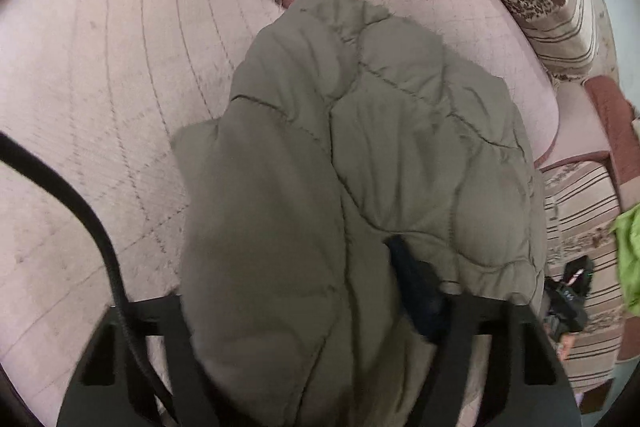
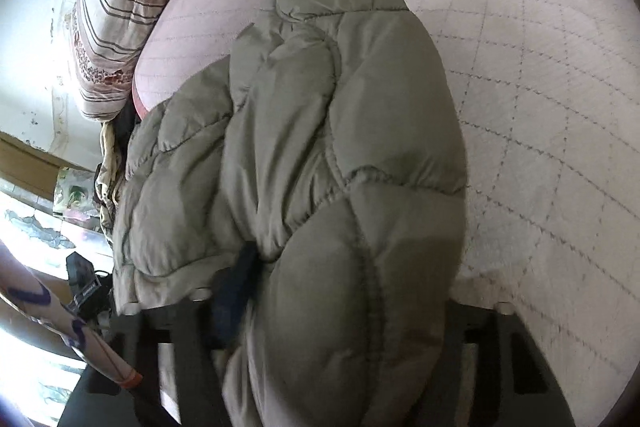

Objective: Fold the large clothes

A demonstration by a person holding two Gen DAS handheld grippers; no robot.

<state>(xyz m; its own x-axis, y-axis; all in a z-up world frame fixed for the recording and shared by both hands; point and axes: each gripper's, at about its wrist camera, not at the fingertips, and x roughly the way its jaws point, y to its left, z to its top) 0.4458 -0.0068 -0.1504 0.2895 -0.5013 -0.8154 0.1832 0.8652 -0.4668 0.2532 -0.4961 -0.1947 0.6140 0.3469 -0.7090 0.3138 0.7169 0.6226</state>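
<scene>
Gripping olive quilted jacket (image 1: 360, 147), no legible writing

Both hand-held tools are matte black plastic. The left gripper (image 1: 320, 359) has a broad flat body with rectangular cut-outs on either side of its fingers, and a thick black cable (image 1: 86, 223) curving up from its left side. The right gripper (image 2: 332, 347) has the same black frame, with small pale round studs (image 2: 505, 307) on its front crossbar near the fingers.
</scene>
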